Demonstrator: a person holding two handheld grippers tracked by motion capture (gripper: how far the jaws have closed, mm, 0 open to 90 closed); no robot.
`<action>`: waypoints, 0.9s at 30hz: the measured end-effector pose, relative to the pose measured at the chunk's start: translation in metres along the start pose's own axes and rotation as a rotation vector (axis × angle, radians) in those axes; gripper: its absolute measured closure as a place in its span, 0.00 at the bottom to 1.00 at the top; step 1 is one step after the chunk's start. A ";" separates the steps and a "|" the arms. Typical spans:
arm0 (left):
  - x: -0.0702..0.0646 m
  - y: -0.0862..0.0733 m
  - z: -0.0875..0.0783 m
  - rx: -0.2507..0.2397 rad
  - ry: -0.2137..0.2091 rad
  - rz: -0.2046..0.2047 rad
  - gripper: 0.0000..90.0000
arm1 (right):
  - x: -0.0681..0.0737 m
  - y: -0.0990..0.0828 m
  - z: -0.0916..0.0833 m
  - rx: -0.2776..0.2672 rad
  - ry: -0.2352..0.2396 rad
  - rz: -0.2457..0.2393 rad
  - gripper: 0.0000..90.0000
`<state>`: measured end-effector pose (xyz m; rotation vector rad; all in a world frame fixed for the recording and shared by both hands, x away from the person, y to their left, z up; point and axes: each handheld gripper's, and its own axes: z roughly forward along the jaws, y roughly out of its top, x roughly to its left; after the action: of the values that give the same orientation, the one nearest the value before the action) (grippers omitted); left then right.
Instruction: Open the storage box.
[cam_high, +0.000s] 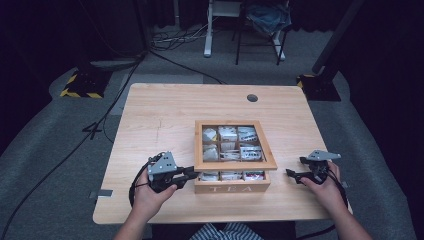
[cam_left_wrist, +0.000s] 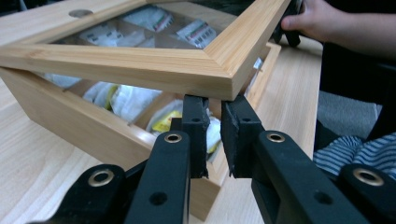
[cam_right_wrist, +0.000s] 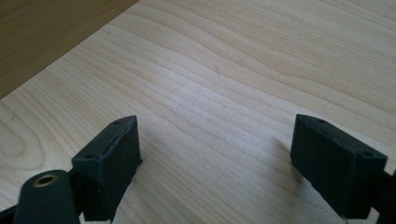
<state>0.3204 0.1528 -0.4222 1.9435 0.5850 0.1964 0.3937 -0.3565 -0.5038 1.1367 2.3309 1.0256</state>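
Observation:
A wooden tea box (cam_high: 232, 189) marked TEA stands at the table's front middle, with several tea bags (cam_high: 227, 134) in its compartments. Its glass-paned lid (cam_left_wrist: 140, 65) is tilted, the front edge raised off the box. My left gripper (cam_high: 196, 174) reaches in from the left at the box's front left corner. In the left gripper view, that gripper (cam_left_wrist: 215, 105) is shut with nothing between its jaws, and its fingertips (cam_left_wrist: 195, 107) sit right under the lid's raised corner, above tea bags (cam_left_wrist: 135, 100). My right gripper (cam_high: 296, 166) rests open on the table to the right of the box, its jaws (cam_right_wrist: 215, 135) wide apart over bare wood.
A round cable hole (cam_high: 252, 98) sits near the table's far edge. The person's right hand (cam_left_wrist: 317, 18) shows beyond the lid. Cables and metal legs lie on the grey floor behind the table.

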 end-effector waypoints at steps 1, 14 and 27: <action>0.001 0.001 0.000 -0.003 0.001 0.000 0.90 | 0.000 0.000 0.000 0.000 0.000 0.000 0.18; 0.010 0.032 0.004 -0.027 -0.019 -0.006 0.89 | 0.000 0.000 0.000 0.000 -0.002 0.001 0.18; 0.012 0.065 0.008 -0.072 0.047 0.024 0.90 | 0.000 0.000 0.000 0.000 -0.002 0.000 0.18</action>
<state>0.3541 0.1301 -0.3694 1.8807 0.5778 0.2755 0.3935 -0.3564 -0.5038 1.1377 2.3290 1.0245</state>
